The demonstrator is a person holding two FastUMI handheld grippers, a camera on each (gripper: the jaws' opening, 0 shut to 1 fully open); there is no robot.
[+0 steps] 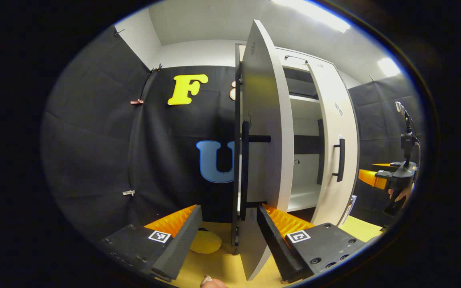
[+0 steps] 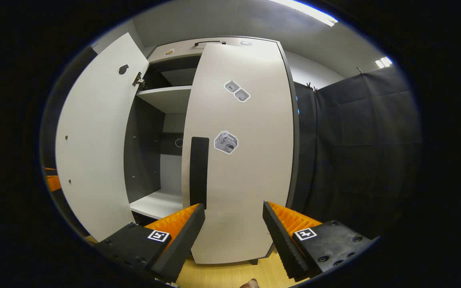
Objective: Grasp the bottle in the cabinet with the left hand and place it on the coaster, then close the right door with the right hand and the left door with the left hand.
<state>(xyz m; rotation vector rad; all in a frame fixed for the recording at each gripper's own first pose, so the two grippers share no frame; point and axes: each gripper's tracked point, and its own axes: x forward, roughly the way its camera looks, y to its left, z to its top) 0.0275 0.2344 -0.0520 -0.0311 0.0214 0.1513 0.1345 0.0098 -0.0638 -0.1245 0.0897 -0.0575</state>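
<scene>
The white cabinet's left door (image 1: 262, 132) stands open and edge-on to my left gripper (image 1: 229, 208). That gripper is open, its fingers on either side of the door's lower edge and its black handle (image 1: 245, 168). A yellow round coaster (image 1: 206, 242) lies on the wooden table just left of the door. The right door (image 2: 242, 160) covers most of the cabinet's right half, its black handle (image 2: 199, 172) just above my open right gripper (image 2: 233, 224). The right gripper (image 1: 370, 172) also shows far right in the left gripper view, held by a hand.
White shelves (image 2: 166, 98) show through the gap between the two doors. The open left door (image 2: 94, 140) juts out toward the left in the right gripper view. Black cloth walls close in both sides. The cabinet stands on a light wooden tabletop (image 2: 230, 274).
</scene>
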